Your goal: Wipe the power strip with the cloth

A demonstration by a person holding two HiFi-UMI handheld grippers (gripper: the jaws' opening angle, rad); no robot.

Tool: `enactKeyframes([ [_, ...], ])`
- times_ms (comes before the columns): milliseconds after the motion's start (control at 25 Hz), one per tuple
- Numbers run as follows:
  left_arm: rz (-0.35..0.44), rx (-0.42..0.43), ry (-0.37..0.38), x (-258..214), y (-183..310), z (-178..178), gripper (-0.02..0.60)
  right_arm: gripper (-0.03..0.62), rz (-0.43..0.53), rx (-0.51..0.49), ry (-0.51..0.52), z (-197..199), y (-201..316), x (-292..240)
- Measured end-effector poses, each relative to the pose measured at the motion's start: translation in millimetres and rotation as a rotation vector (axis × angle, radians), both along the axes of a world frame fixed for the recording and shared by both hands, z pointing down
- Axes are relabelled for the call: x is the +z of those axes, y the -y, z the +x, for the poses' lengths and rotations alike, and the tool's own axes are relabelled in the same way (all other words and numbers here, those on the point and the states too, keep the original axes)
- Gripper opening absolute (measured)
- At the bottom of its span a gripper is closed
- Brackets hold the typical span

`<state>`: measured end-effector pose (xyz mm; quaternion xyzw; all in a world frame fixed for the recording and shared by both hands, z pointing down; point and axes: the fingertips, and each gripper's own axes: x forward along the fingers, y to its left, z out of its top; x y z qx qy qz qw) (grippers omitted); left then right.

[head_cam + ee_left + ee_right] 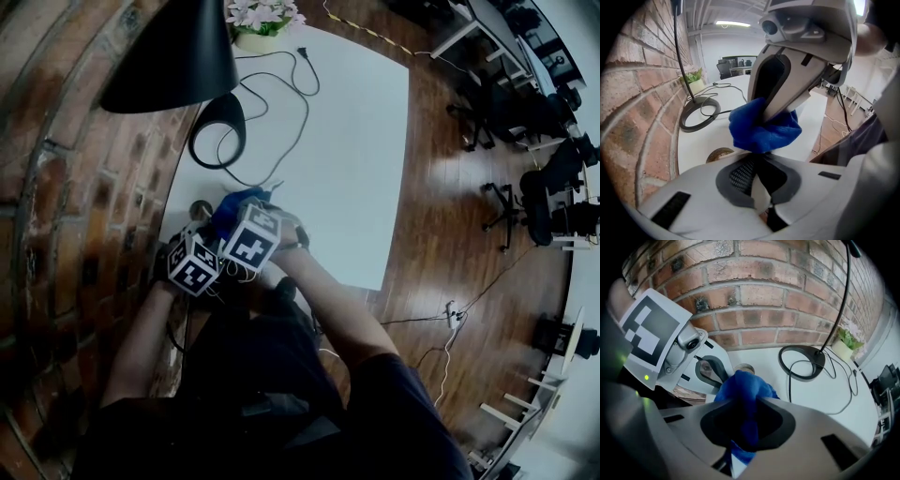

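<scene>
My right tool (743, 425) is clamped on the blue cloth (746, 389) — bunched just in front of my left tool (759, 187), whose jaws are pressed together. Both sit at the white tabletop's (356, 141) edge by the brick wall (764, 296).

Open-plan office with a brick wall

A red brick wall (764, 296) is running close beside the jaws, and a white desk (356, 169) is stretching away beyond them, carrying a black lamp (169, 56) with a ring base, a loose black cable (302, 89) and a potted plant (262, 23) at its far end. Farther past the jaws, black office chairs (539, 202) and more desks (464, 30) are standing on a wooden floor (450, 234), and a strip light (733, 23) is glowing on the ceiling.
</scene>
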<state>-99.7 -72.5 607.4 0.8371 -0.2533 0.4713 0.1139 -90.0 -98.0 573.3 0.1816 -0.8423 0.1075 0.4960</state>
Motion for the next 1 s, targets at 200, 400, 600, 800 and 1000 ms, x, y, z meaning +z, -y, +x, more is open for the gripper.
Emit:
enactKeyframes([
  [200, 0.003, -0.001, 0.009, 0, 0, -1, 0.005, 0.051, 0.077, -0.024, 0.031, -13, 0, 0],
  [400, -0.014, -0.040, 0.003, 3, 1, -3, 0.006, 0.054, 0.108, 0.030, 0.097, -9, 0, 1],
  [600, -0.036, -0.083, -0.015, 1, 2, -4, 0.006, 0.055, 0.129, 0.023, 0.095, -8, 0, 0],
  [800, -0.020, -0.088, 0.001, 1, 3, -2, 0.008, 0.057, 0.159, 0.035, 0.104, 8, -2, -1],
  [1000, -0.008, -0.085, 0.033, 3, 2, -4, 0.008, 0.058, 0.179, 0.058, 0.104, 26, -7, -2],
])
